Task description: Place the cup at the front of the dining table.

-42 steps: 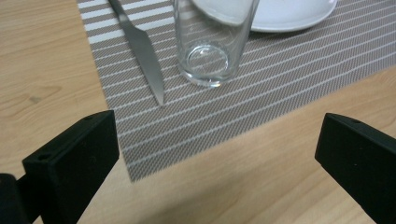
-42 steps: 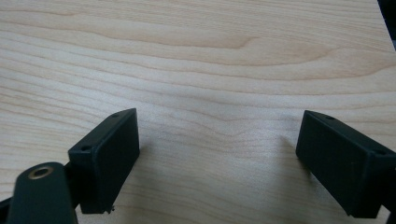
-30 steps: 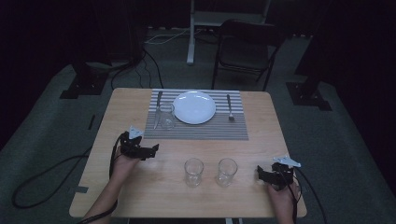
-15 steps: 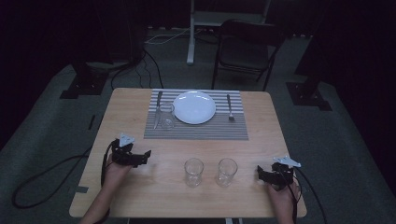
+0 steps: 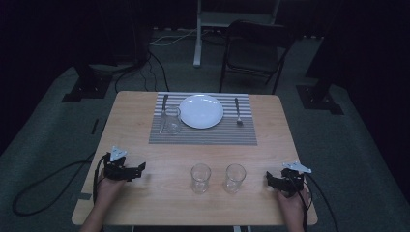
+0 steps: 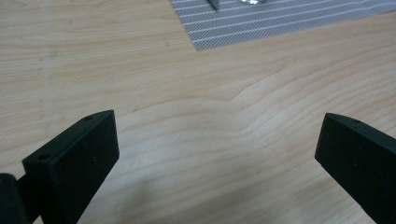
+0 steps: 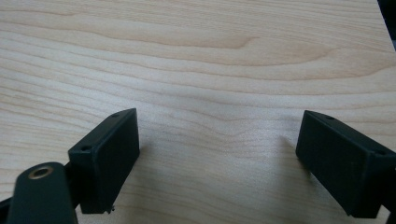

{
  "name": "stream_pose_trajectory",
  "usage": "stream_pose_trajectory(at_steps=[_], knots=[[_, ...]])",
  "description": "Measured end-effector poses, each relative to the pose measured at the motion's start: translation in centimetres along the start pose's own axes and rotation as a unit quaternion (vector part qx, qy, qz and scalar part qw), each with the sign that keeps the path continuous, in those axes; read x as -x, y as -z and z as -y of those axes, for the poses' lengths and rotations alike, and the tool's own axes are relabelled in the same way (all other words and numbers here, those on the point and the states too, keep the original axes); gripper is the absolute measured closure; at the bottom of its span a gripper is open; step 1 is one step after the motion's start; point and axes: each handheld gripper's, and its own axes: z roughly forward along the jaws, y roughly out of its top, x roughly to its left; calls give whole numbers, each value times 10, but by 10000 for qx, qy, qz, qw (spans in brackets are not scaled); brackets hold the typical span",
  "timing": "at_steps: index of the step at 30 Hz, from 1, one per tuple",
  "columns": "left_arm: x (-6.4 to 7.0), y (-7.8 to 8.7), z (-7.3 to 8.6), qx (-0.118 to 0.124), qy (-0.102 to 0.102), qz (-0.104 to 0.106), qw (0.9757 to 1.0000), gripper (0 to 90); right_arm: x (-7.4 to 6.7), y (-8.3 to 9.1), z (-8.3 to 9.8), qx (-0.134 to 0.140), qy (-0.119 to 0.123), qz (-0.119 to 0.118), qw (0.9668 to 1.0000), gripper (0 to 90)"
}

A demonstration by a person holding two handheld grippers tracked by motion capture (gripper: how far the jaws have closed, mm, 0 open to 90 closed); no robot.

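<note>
- Two empty drinking glasses stand upright near the front edge of the table (image 5: 135, 121): the left glass (image 5: 200, 178) and the right glass (image 5: 235, 177), close beside each other but not touching.
- The left gripper (image 5: 137, 170) rests low over bare wood at the near left, well apart from the left glass, with its jaws spread wide and nothing between them; the left gripper view shows only wood grain in the gap.
- The right gripper (image 5: 269, 180) sits at the near right, near the right glass, its jaws likewise wide open and empty over bare wood.
- A third glass (image 5: 171, 120) already stands on the striped placemat (image 5: 203, 136), left of the white plate (image 5: 201, 111), with a knife (image 5: 164, 104) just behind it and a fork (image 5: 237, 111) right of the plate.
- The glasses look thin, clear, smooth and light: probably slippery, easy to tip and breakable, so a gentle squeeze across the middle of the wall, below the rim, seems safest.
- The narrow gap between the two near glasses leaves little room for a jaw; coming at each from its outer side looks easier.
- Both glasses stand near the front edge, so a nudge toward the person could send one off.
- Open wood lies between the glasses and the placemat, leaving a free path to the far side.
</note>
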Motion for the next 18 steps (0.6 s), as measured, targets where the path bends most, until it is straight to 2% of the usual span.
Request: stream_pose_trajectory(at_steps=[5, 9, 12, 18], knots=[[-4, 10, 9, 139, 132, 23, 9998, 2, 0, 0, 0, -1, 1, 1, 10000, 131], [-4, 15, 17, 83, 101, 5, 9999, 2, 0, 0, 0, 1, 1, 0, 10000, 131], [-1, 22, 23, 156, 81, -72, 9998, 2, 0, 0, 0, 1, 3, 1, 10000, 131], [0, 30, 31, 70, 73, -40, 9999, 2, 0, 0, 0, 2, 3, 0, 10000, 131]])
